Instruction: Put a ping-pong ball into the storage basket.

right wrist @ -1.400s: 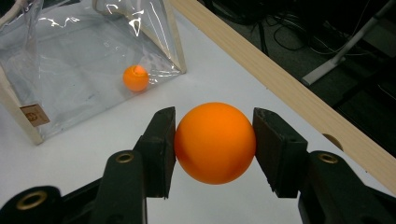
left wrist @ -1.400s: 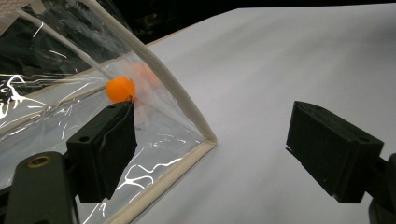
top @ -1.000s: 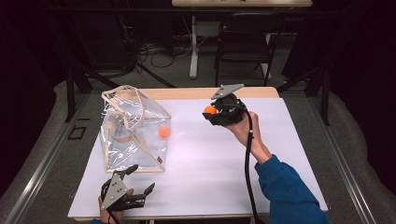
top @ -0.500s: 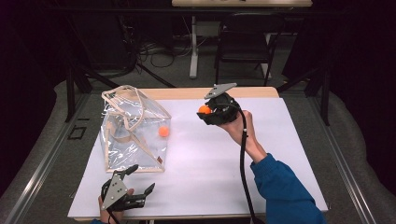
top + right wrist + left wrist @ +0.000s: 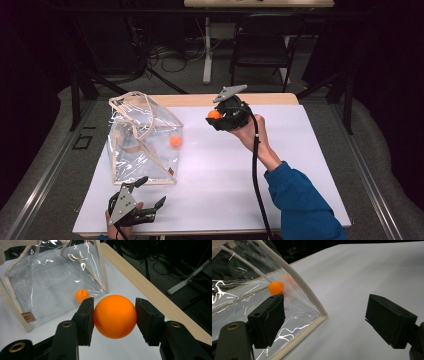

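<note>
Right tool [image 5: 216, 116] clamped on an orange ball [image 5: 115, 316], held up off the tabletop [image 5: 300, 150] just right of the clear bag [image 5: 142, 140]. Left tool [image 5: 145, 192] wide open w/ nothing in it, low at near edge by the bag's front corner. High view: held ball is mostly hidden by the tool. Right gripper view shows both pads [image 5: 86, 315] pressing its sides, plus a 2nd ball [image 5: 81, 295] inside the bag.
</note>
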The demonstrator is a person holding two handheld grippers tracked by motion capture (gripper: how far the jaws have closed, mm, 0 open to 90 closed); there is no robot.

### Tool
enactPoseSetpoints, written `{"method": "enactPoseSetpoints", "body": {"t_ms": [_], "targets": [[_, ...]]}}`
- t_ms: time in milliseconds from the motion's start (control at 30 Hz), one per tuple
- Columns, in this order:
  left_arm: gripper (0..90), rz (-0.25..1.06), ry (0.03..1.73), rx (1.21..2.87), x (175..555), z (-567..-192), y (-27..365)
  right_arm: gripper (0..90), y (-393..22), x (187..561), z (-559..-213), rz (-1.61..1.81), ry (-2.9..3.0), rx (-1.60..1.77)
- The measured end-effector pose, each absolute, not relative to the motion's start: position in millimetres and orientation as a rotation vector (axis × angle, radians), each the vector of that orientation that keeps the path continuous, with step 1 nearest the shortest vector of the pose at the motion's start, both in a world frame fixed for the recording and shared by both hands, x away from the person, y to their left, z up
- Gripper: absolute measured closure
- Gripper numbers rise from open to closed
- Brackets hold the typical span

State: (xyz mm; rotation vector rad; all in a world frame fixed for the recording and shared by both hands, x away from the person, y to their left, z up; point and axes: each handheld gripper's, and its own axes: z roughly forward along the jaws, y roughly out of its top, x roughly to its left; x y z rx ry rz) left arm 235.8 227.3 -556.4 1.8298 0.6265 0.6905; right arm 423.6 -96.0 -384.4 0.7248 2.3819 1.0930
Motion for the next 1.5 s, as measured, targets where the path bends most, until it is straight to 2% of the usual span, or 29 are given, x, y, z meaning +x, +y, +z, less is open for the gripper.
{"method": "enactPoseSetpoints", "body": {"t_ms": [1500], "targets": [[15.8,0.703,0.623,1.814,234.2,-555.2,228.6,50.9,-65.4,431.9,-370.3,1.140,2.391,0.655]]}}
